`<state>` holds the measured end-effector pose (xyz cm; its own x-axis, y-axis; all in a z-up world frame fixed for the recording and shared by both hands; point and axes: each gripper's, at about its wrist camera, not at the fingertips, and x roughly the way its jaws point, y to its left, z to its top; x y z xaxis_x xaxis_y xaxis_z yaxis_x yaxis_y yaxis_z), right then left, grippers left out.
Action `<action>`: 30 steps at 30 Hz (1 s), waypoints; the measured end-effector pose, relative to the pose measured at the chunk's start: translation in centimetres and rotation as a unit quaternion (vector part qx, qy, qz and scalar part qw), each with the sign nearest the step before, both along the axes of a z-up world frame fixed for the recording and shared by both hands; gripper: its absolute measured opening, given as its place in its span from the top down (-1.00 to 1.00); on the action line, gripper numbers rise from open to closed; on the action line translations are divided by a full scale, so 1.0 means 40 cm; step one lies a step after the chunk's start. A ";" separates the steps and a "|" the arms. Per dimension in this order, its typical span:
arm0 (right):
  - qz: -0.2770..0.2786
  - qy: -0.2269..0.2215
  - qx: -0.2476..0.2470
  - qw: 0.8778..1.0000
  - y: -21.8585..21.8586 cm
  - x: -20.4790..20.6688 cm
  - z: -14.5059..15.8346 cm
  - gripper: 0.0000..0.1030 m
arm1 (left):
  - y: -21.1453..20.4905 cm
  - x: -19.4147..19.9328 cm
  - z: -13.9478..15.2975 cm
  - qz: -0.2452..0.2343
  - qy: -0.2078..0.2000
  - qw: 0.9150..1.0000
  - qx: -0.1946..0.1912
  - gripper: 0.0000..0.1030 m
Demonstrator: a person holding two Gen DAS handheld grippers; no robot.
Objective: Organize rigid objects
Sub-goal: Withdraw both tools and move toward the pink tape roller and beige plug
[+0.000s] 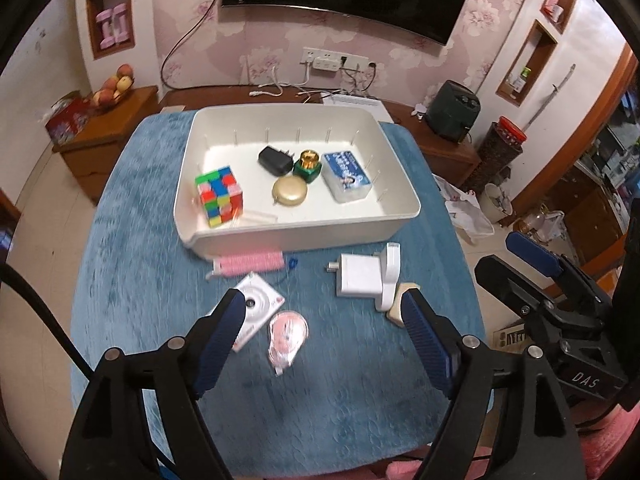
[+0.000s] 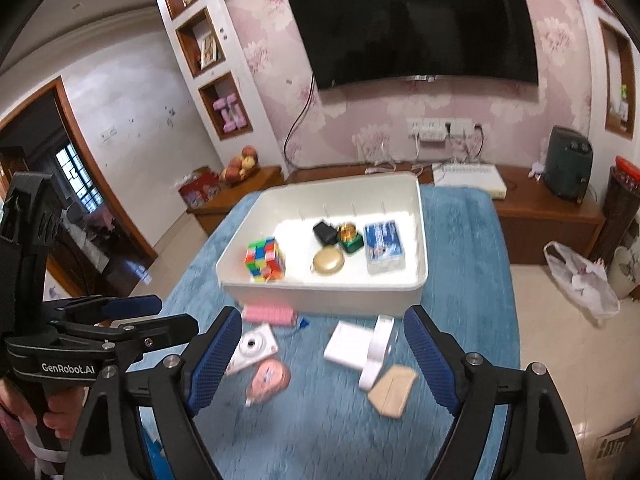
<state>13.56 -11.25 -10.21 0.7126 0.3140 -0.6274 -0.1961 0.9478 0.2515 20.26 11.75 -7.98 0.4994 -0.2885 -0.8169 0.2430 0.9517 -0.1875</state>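
Atop blue rug point(image 1: 160, 208), white bin point(image 1: 400, 184)

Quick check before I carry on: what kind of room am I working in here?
Most likely a home living room: a wall-mounted TV on floral wallpaper, a low wooden cabinet beneath it, and a fruit bowl on a side cabinet.

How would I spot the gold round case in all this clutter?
Find the white bin on the blue cloth. The gold round case lies flat near the middle of the bin, in front of the black plug and green jar. It is the only flat, shiny disc there.
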 end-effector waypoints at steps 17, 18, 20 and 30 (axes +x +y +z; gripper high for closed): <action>0.058 0.135 -0.064 0.987 -0.033 0.046 -0.130 -0.63 | -0.031 -0.033 -0.207 0.071 0.084 0.994 0.023 -0.62; 0.062 0.144 -0.067 0.985 -0.034 0.051 -0.139 -0.63 | -0.032 -0.028 -0.221 0.075 0.090 0.993 0.025 -0.62; 0.068 0.163 -0.073 0.981 -0.033 0.063 -0.161 -0.63 | -0.033 -0.018 -0.252 0.085 0.105 0.990 0.027 -0.62; 0.102 0.267 -0.091 0.954 -0.006 0.108 -0.281 -0.63 | -0.040 0.030 -0.365 0.108 0.173 0.979 0.029 -0.62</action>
